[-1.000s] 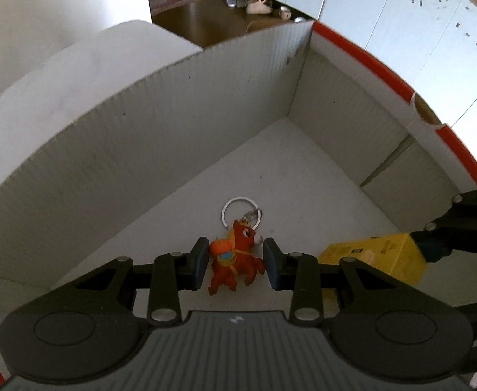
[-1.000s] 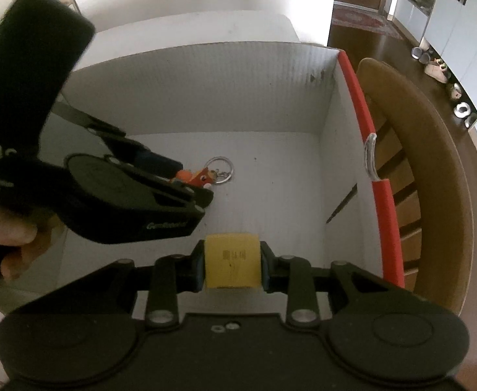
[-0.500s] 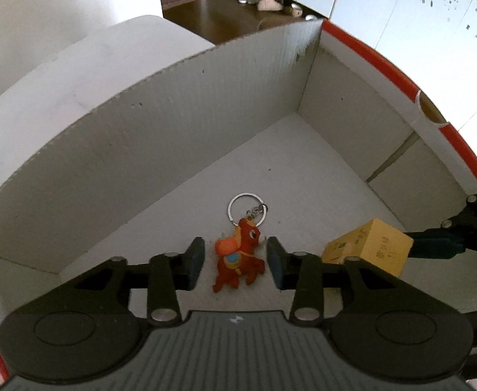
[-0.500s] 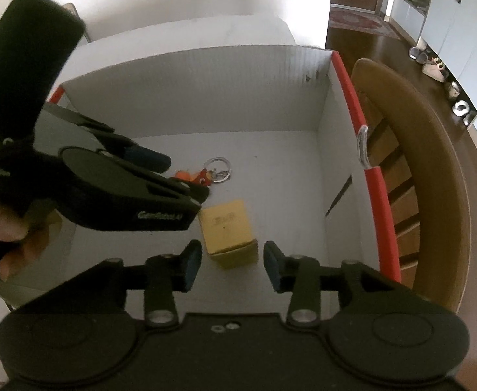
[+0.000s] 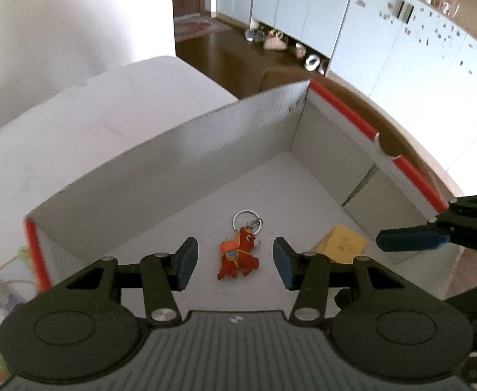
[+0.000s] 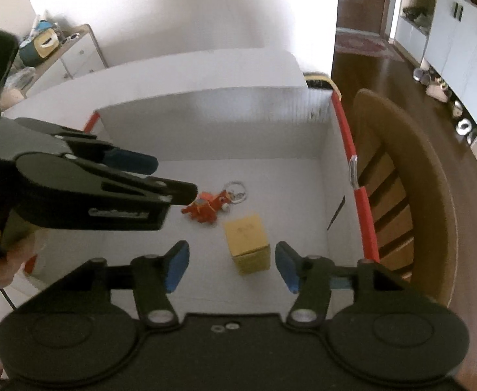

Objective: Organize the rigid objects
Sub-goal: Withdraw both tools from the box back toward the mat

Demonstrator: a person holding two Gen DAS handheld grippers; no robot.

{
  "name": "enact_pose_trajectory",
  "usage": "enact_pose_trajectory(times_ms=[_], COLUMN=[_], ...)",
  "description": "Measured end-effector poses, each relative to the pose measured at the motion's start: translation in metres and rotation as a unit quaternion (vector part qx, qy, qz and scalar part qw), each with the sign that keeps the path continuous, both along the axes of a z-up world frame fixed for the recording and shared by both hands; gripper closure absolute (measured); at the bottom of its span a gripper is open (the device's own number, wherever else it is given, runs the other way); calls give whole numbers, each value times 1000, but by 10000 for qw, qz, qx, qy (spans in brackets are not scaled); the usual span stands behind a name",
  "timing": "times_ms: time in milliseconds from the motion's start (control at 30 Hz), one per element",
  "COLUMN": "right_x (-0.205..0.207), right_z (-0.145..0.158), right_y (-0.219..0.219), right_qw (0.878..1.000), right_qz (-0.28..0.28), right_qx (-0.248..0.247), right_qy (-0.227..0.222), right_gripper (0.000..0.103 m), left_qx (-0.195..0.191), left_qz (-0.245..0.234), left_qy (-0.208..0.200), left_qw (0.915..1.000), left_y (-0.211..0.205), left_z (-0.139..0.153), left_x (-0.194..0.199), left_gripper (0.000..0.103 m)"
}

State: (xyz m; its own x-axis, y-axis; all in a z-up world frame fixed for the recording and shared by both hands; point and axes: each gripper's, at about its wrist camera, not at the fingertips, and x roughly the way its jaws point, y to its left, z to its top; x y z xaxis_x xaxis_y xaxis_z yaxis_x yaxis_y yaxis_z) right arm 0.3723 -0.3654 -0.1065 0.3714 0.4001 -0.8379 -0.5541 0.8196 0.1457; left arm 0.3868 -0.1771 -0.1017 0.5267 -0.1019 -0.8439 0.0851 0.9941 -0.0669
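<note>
Both my grippers are opening with nothing in them: the left gripper (image 5: 233, 262) hangs over the toy keychain (image 5: 238, 255), the right gripper (image 6: 227, 265) over the yellow box (image 6: 246, 242), both lying mid-floor of the cardboard box (image 6: 212, 123). The keychain looks light and rubbery, so I'd pinch its body, not the ring. The yellow one looks stiff; grab its flat sides.

left tongs (image 5: 233, 262): opening off the red horse keychain (image 5: 238, 255), now lying free on the box floor (image 5: 271, 189), lifting away | right tongs (image 6: 227, 265): opening, releasing the yellow block (image 6: 248, 244), now resting beside the keychain, pulling up and back
</note>
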Motion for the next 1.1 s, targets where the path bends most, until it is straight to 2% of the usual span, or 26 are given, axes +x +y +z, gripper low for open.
enact_pose_trajectory(times_ms=[167, 333, 400, 433, 500, 533, 633, 767, 1000, 1100], right_x=[-7, -26, -32, -35, -40, -43, -53, -68, -97, -109], right_z=[13, 25, 30, 33, 39, 41, 46, 50, 52, 53], right_y=[-4, 1, 2, 4, 9, 11, 18, 27, 49, 63], right_qw=[9997, 9989, 9984, 9980, 9974, 9971, 9963, 9951, 9922, 9906], right_qz=[52, 132, 157, 172, 194, 200, 195, 136, 102, 101], right_qx=[207, 356, 455, 506, 581, 621, 726, 854, 1117, 1246], right_qy=[-133, -278, -303, -325, -378, -383, -415, -471, -543, -550], right_gripper=[39, 39, 35, 34, 32, 31, 28, 20, 10, 5], left_qx=[-174, -319, -431, -518, -642, -666, -682, -673, -604, -497], left_qz=[118, 234, 309, 368, 471, 515, 592, 708, 820, 828], left_qy=[-253, -494, -540, -547, -635, -702, -833, -984, -1140, -1259], left_qw=[9995, 9980, 9971, 9965, 9948, 9940, 9924, 9903, 9882, 9873], left_y=[5, 18, 22, 25, 31, 34, 45, 62, 98, 114], left_z=[13, 25, 29, 32, 38, 41, 49, 55, 56, 57], left_x=[-19, -42, -50, -57, -69, -76, -95, -120, -160, -177], left_gripper=[53, 53, 52, 51, 42, 42, 42, 36, 32, 27])
